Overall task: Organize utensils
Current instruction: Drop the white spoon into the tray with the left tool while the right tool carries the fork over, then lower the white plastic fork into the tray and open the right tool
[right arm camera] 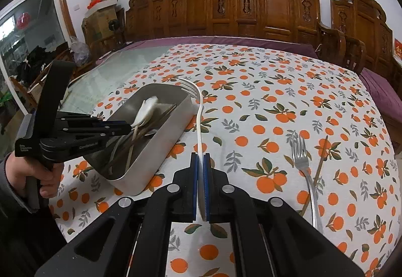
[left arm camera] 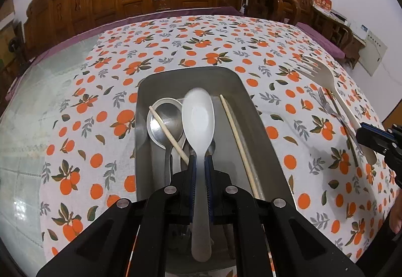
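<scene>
My left gripper [left arm camera: 200, 160] is shut on a white plastic spoon [left arm camera: 198, 116] and holds it over the metal tray [left arm camera: 251, 101], bowl pointing away. The tray holds a metal spoon [left arm camera: 164, 123] and two wooden chopsticks [left arm camera: 238, 136]. My right gripper [right arm camera: 200, 155] is shut on the handle of a white plastic fork [right arm camera: 198, 106], tines pointing away beside the tray [right arm camera: 160, 151]. The fork [left arm camera: 326, 81] and the right gripper [left arm camera: 371, 135] also show in the left wrist view. A metal fork [right arm camera: 305, 169] and a wooden chopstick [right arm camera: 319, 166] lie on the cloth to the right.
The table has an orange-print cloth [right arm camera: 263, 91] over glass [right arm camera: 113, 71]. Carved wooden chairs [right arm camera: 251, 5] stand along the far edge. The left gripper [right arm camera: 75, 133] and the hand holding it are at the left of the right wrist view.
</scene>
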The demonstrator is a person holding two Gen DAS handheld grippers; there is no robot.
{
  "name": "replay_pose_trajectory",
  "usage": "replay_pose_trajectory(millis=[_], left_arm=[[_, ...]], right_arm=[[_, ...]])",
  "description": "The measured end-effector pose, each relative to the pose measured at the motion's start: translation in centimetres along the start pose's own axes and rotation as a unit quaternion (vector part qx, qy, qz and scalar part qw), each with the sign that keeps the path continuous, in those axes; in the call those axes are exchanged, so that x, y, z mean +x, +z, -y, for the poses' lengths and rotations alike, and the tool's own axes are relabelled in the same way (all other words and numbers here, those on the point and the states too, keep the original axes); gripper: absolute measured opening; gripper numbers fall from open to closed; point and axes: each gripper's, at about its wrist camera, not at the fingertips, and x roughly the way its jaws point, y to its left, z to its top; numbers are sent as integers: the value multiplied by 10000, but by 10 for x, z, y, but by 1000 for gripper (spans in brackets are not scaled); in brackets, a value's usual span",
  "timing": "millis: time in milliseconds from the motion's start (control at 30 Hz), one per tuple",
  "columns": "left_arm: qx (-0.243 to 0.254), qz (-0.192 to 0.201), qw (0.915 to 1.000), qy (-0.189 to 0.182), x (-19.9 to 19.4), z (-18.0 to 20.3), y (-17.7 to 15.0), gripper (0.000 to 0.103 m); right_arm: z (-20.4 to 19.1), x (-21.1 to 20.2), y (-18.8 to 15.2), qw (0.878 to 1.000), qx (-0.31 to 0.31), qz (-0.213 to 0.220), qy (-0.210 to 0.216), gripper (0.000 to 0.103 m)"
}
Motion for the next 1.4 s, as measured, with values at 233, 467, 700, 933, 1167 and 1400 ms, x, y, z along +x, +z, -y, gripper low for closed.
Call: replay_pose_trajectory(millis=[233, 467, 700, 933, 1167, 1400], left_arm=[[15, 215, 9997, 75, -13, -5, 2, 22], [-36, 520, 9984, 226, -34, -19, 6, 34], [-174, 716, 9967, 336, -45, -39, 10, 53], [-334, 897, 9943, 473, -54, -55, 11, 86], [-513, 966, 9930, 441, -59, -68, 11, 90], [-630, 1016, 9918, 457, -62, -76, 11, 90]], right_arm=[[-12, 6, 4, 9998, 33, -54, 183, 5], [-39, 15, 16, 9995, -73, -50, 311, 5], [-61, 40, 24, 9992, 106, -138, 354, 5], [-71, 64, 30, 9981, 435, -224, 374, 5], [-72, 85, 34, 9945, 855, -305, 532, 5], [-75, 96, 36, 9947, 926, -290, 336, 5]])
